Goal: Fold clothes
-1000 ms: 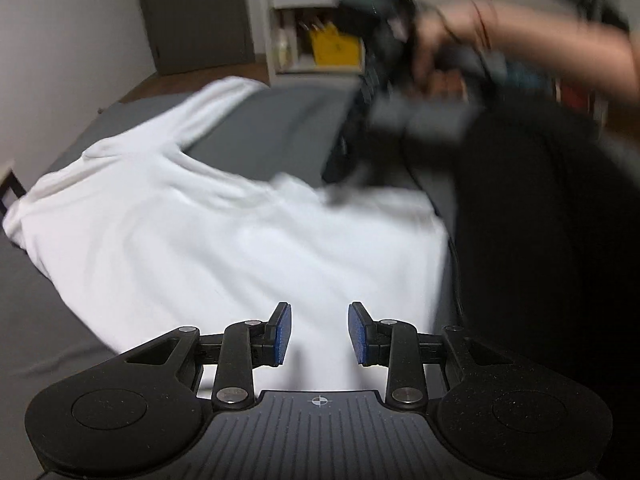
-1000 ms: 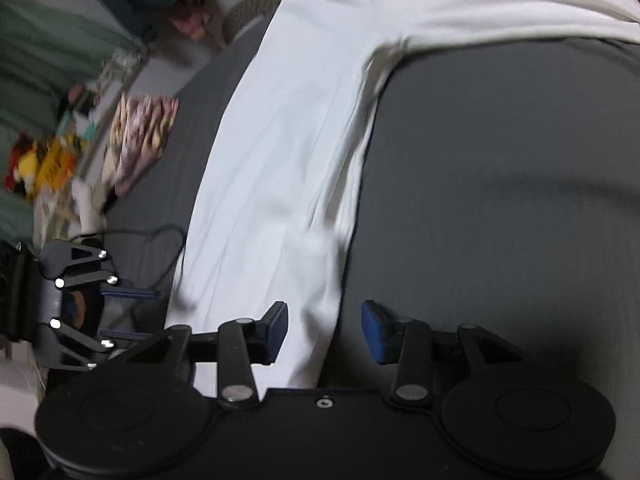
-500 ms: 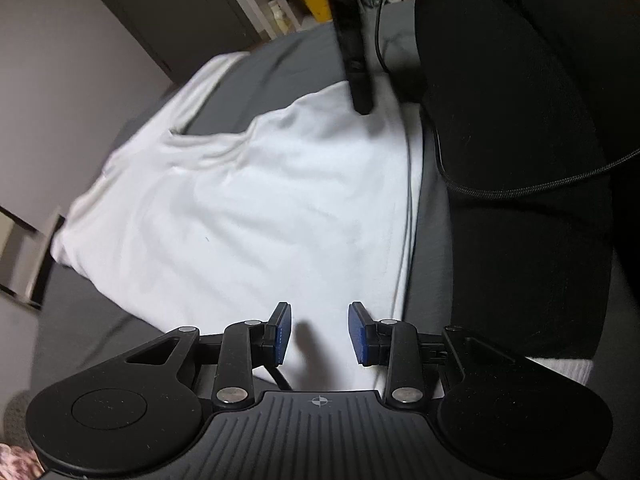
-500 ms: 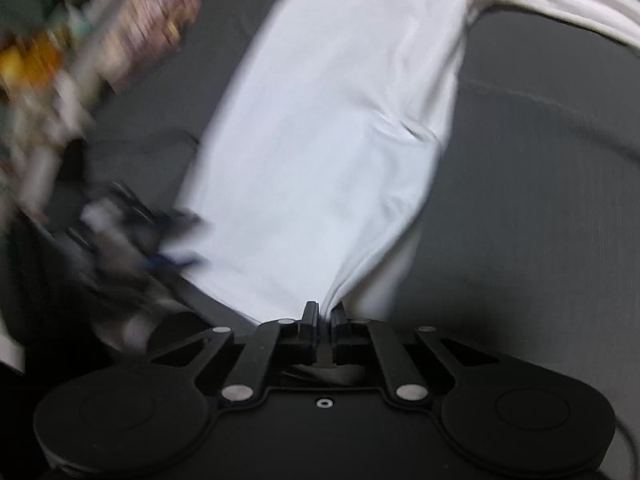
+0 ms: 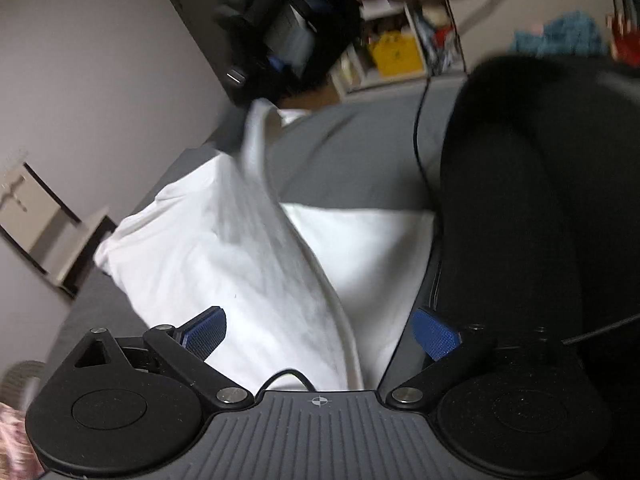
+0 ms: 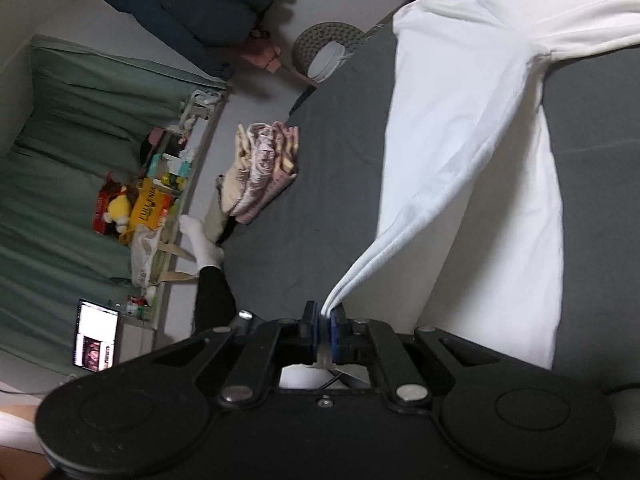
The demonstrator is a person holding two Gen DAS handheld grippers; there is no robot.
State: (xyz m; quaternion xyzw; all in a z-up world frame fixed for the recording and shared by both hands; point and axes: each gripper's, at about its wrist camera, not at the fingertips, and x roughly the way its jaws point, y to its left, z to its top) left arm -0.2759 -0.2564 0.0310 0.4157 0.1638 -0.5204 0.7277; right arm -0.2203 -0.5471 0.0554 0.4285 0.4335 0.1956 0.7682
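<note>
Right gripper point(image 6: 325, 318): jaws clamped on white shirt point(image 6: 472, 168) edge, lifted off grey bed point(image 6: 320, 208).
Left gripper point(image 5: 318, 330): jaws spread wide, nothing held, above shirt.

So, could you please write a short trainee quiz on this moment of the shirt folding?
1. True or false: the right gripper is shut on the white shirt.
2. The left gripper is: A) open, B) shut on cloth, C) out of view.
3. Fill in: the shirt lies on a ____ sheet.

Key: 1 true; 2 A; 3 grey.
</note>
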